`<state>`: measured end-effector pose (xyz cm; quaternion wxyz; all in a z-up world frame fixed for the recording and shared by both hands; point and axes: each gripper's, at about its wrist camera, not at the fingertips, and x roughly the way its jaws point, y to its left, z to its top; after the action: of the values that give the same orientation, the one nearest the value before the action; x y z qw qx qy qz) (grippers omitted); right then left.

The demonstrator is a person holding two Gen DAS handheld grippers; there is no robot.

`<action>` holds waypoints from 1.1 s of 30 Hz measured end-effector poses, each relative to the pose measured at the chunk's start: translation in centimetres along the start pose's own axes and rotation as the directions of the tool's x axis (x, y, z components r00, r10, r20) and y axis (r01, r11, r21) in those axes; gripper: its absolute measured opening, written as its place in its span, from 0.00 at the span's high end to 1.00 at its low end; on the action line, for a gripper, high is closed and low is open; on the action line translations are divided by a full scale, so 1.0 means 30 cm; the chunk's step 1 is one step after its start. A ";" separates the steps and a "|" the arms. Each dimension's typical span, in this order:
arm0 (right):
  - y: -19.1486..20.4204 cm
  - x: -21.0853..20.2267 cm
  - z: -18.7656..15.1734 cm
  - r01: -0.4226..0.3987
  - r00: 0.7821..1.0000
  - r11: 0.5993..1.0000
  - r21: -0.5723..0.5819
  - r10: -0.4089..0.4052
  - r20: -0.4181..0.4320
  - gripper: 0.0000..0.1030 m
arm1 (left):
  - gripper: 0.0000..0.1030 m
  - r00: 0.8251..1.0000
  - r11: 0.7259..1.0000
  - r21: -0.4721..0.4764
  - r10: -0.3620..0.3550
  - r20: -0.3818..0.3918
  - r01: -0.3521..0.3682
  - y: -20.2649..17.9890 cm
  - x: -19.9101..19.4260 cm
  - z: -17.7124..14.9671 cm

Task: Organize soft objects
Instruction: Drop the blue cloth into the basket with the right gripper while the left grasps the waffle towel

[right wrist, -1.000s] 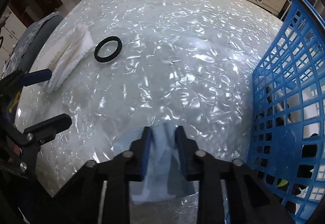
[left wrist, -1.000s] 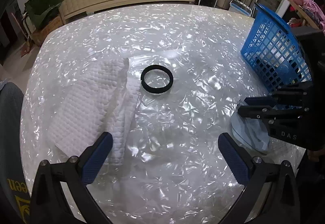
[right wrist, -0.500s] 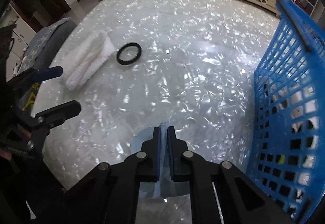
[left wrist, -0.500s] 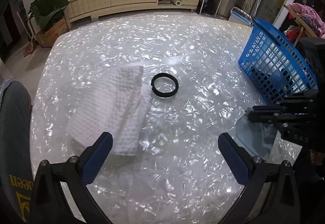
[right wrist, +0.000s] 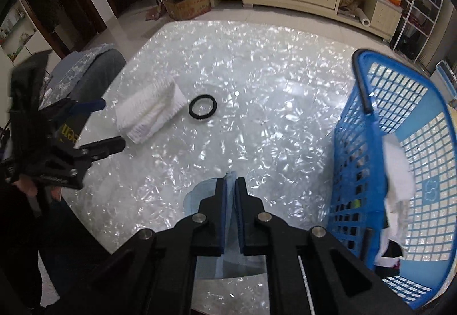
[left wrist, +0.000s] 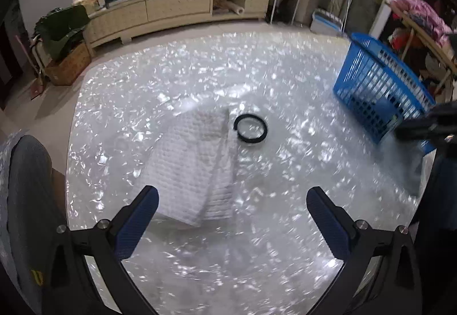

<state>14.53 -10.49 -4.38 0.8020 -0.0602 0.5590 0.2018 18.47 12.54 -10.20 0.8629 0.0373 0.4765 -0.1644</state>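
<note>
Since a second ago your right gripper (right wrist: 230,186) has clamped and lifted the pale blue cloth (right wrist: 200,195) beside the blue basket (right wrist: 422,121), ready for dropping in; left gripper (left wrist: 232,210) gapes wide, empty, above the white towel (left wrist: 194,166).

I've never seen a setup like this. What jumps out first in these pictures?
The shimmering pearl-white table fills both views. On its right edge stands a bright blue plastic lattice basket with white cloth inside. Near the middle a folded white waffle towel lies beside a black elastic ring, while the right gripper pinches a thin pale blue cloth in its jaws.
</note>
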 end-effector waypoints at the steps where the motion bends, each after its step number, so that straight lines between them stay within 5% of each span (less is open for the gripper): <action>1: -0.004 -0.016 0.003 -0.001 1.000 1.000 0.002 0.001 0.006 0.94 | 0.00 1.000 1.000 0.007 -0.001 -0.014 0.001 0.004 0.008 0.003; 16: -0.202 -0.255 0.022 0.055 0.992 0.995 0.087 -0.064 0.108 0.94 | 0.00 0.993 0.998 0.049 0.029 -0.111 -0.024 0.126 0.145 0.044; 33: -0.431 -0.249 0.015 0.154 0.984 0.966 0.206 -0.170 0.060 0.94 | 0.00 0.986 0.997 0.030 -0.066 -0.156 0.071 0.291 0.270 0.110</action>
<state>17.78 -24.06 0.99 0.8388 -0.0166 0.5381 0.0804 27.89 18.04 -15.97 0.8162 0.0490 0.5401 -0.1991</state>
